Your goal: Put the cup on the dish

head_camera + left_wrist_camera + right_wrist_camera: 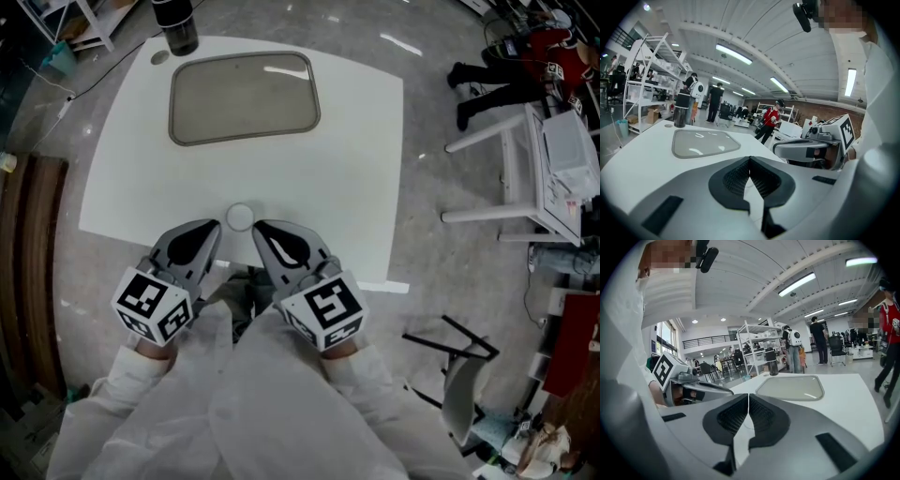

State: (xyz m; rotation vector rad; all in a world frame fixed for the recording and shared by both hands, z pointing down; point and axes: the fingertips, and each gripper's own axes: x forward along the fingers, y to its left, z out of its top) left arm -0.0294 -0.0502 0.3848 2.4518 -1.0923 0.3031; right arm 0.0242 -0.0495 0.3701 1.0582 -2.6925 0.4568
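Jaws of the left gripper (210,226) and the right gripper (262,228) are seen pressed together with nothing held, both short of the shallow grey rectangular dish (244,97). The dark cylindrical cup (175,23), cut off by the frame's top edge, is stood beyond the dish's far-left corner. A small white round item (241,217) before the dish cannot be identified.

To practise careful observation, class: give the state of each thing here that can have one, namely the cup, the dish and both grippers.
Cup: upright on the table, beside the dish, not on it.
Dish: flat on the table, empty.
Left gripper: shut, empty.
Right gripper: shut, empty.
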